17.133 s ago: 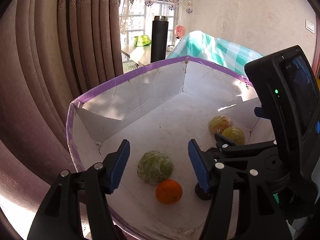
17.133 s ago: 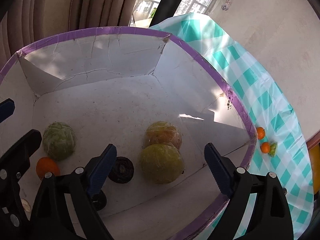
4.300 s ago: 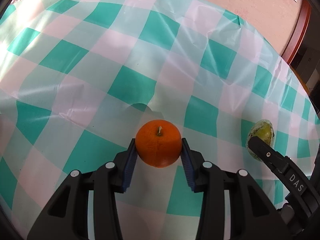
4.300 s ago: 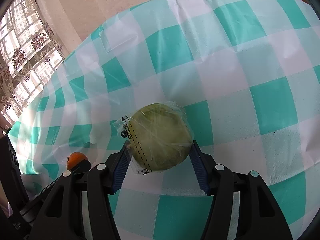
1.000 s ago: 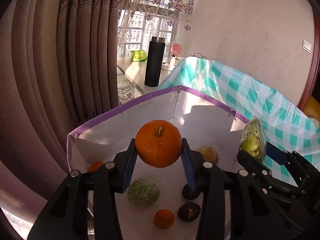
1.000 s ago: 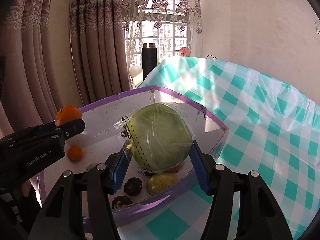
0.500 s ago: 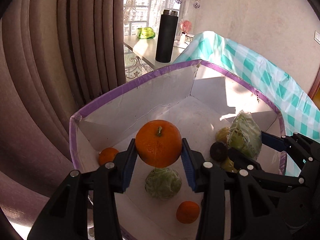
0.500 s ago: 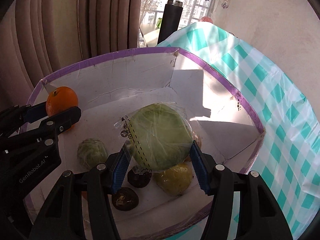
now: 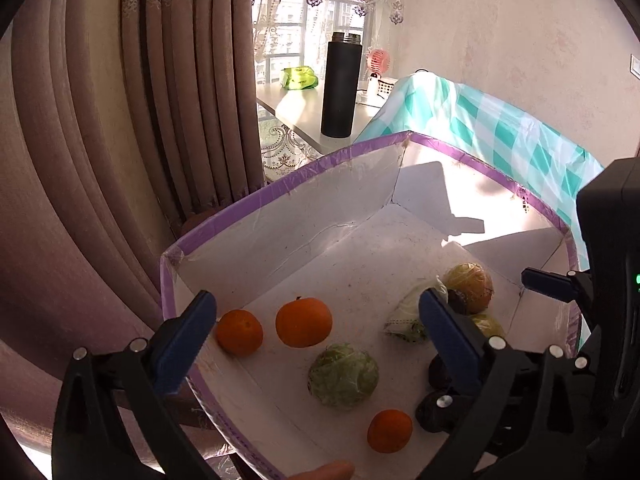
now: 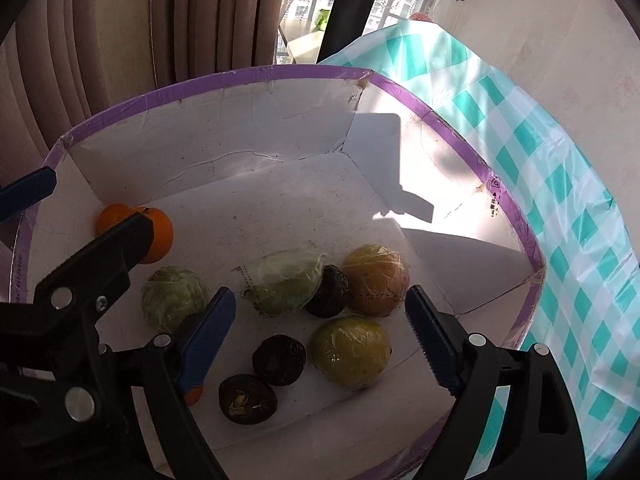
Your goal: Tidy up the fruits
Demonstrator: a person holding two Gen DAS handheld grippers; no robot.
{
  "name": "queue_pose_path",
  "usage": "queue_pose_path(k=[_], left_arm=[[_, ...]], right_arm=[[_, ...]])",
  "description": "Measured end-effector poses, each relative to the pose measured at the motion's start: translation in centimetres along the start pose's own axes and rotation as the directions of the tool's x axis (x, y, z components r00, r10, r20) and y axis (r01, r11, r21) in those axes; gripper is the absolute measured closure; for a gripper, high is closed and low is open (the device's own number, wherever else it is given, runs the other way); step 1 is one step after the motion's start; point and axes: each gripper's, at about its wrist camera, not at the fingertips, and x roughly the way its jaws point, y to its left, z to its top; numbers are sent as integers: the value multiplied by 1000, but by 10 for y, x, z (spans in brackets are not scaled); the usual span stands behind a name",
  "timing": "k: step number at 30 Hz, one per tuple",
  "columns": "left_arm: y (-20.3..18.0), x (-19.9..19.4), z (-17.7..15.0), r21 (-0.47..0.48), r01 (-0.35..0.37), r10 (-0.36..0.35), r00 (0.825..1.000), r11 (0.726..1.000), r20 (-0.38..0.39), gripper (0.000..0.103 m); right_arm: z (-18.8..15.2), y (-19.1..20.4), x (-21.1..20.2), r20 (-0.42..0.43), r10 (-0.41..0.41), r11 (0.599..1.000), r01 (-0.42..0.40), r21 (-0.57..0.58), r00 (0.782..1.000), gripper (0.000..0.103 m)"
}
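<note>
Hovering over the white cardboard box with purple taped rim, both grippers are spread wide and hold nothing. Left gripper with blue pads sits above the box's near-left corner; right gripper above the near-right part. Inside on the box floor: large orange with stem beside a smaller orange, near the left wall. Green plastic-wrapped round fruit just in front of them, small orange nearer the front edge. Pale green fruit in a clear printed bag lies mid-floor, touching a dark wrinkled fruit, which touches a wrapped yellow-orange fruit. Wrapped yellow-green fruit in front, 2 more dark wrinkled fruits beside it. Box stands on teal-and-white checked tablecloth. Tall black flask on a table by brown curtains.
</note>
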Motion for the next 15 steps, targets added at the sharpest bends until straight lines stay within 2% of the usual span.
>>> queue_pose_path(k=[4,7,9,15], left_arm=[[4,6,2,-19,42,-43,997,999,-58,2],[5,14,2,-22,23,-26,993,999,-114,2],[2,17,1,2,14,-14,992,1000,-129,2],[0,19,-2,11,32,-30,989,999,-148,2]], right_arm=[[-1,-5,1,-24,-9,1000,9,8,1000,15],[-3,-8,6,-52,-6,1000,8,27,999,15],[-4,-10,11,-84,-4,999,7,39,996,15],[-6,-10,13,-86,-7,999,10,32,996,14]])
